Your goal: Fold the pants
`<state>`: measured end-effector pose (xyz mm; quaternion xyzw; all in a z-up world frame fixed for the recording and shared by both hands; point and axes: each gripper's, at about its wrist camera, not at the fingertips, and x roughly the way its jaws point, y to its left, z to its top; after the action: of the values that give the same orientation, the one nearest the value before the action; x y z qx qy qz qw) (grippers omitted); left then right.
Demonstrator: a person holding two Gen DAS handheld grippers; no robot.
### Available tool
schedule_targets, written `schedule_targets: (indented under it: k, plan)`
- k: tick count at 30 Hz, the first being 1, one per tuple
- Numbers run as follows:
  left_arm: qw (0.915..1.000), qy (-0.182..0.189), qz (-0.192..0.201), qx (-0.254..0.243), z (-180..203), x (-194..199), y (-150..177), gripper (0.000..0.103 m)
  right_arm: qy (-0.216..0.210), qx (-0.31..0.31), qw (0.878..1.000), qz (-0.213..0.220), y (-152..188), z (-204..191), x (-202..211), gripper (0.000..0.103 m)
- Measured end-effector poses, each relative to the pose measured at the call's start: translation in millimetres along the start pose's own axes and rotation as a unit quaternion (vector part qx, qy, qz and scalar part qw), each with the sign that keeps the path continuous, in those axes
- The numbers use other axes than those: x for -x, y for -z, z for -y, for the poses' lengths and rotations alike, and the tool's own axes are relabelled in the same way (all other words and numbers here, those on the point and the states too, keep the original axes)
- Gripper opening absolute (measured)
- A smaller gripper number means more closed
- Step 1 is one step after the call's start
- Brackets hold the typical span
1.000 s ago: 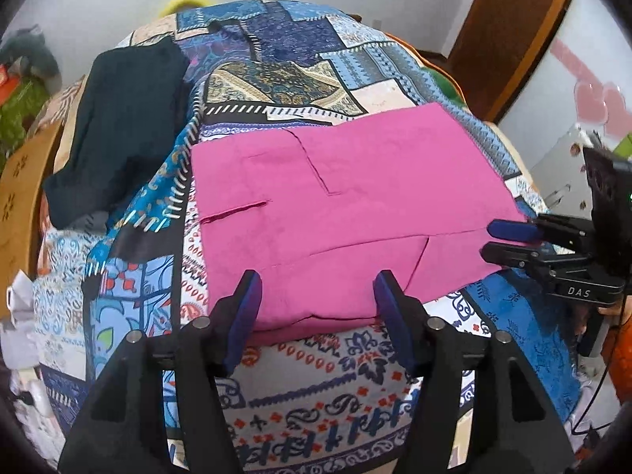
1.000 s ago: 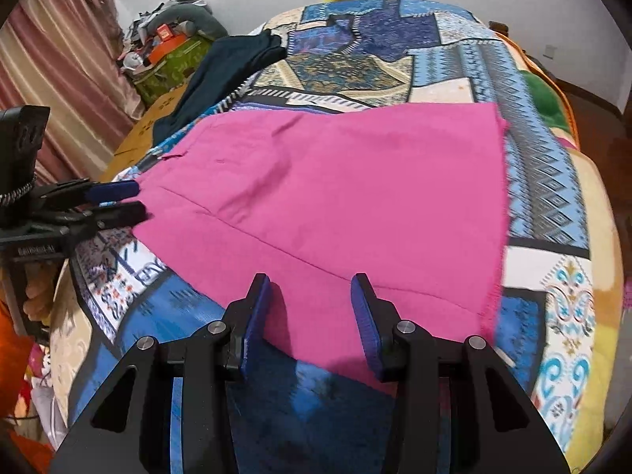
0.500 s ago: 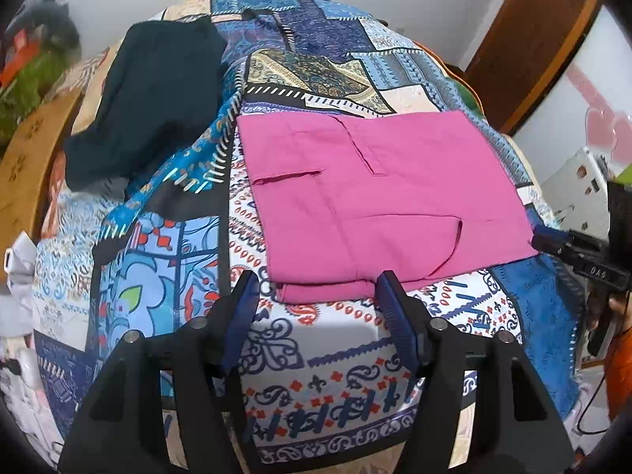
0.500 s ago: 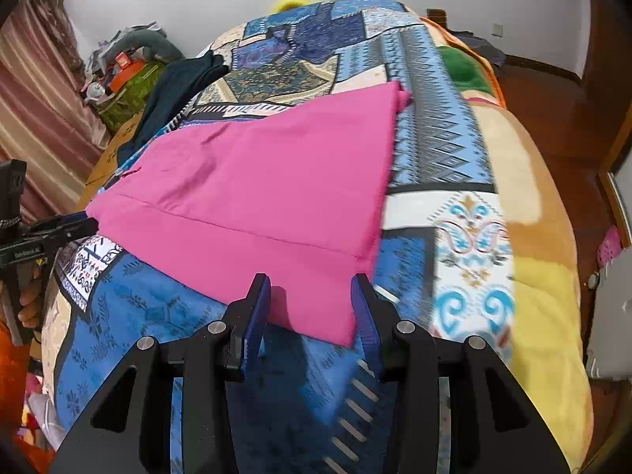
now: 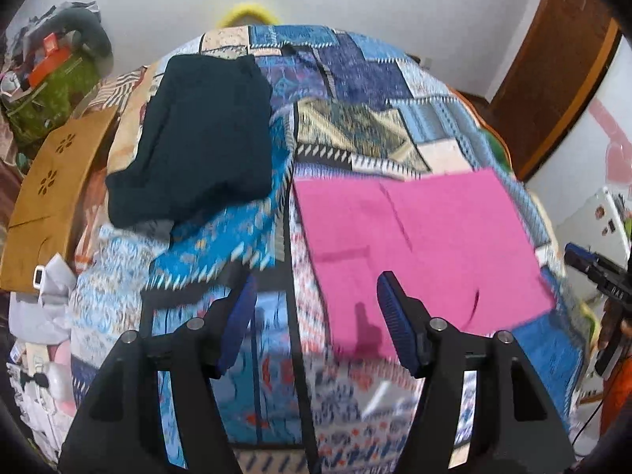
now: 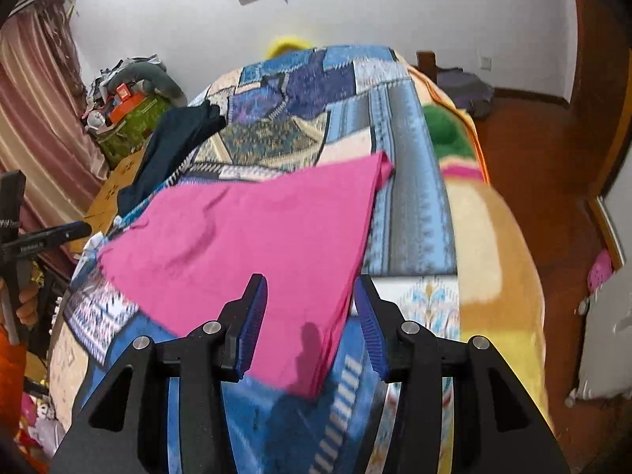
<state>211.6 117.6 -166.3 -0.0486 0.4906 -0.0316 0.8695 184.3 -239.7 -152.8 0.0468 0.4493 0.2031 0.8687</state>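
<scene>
The pink pants (image 5: 414,245) lie folded into a flat rectangle on the patchwork bedspread (image 5: 355,79). My left gripper (image 5: 316,280) hovers open above the bedspread, just left of the pants' near corner, with nothing between its fingers. In the right wrist view the pants (image 6: 256,237) spread to the left, and their near right corner lies below my right gripper (image 6: 311,280). Its jaws are opening and the pads do not touch the cloth. Each gripper shows at the edge of the other's view: the right gripper (image 5: 584,262) and the left gripper (image 6: 71,231).
A dark folded garment (image 5: 201,138) lies on the bed's far left. A wooden board (image 5: 51,189) and a cluttered green bag (image 5: 51,91) flank that side. A yellow blanket (image 6: 493,256) hangs at the right edge above wooden floor (image 6: 533,158). A brown door (image 5: 561,79) stands at the right.
Both grippers have drawn back and risen away from the pants, which now look smaller. The left view has swung left, the right view right. The pants lie still.
</scene>
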Motion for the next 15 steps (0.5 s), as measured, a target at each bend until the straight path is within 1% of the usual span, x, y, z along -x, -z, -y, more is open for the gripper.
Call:
schedule_targets:
  k: [3,10,15]
  plan:
    - [1.0000,0.001,-0.006,0.001,0.6,-16.3,-23.6,0.063,0.005,0.010,1.000,0.006,-14.4,-0.2,-9.1,0.042]
    - [0.9994,0.007,-0.035,0.005,-0.4,-63.3,-54.5,0.063,0.017,0.027,0.999,-0.003,-44.4,13.8,-38.0,0.042]
    - [0.9976,0.027,-0.056,0.031,-14.0,-92.4,-71.7,0.063,0.022,0.024,0.999,-0.018,-64.9,29.4,-62.8,0.042]
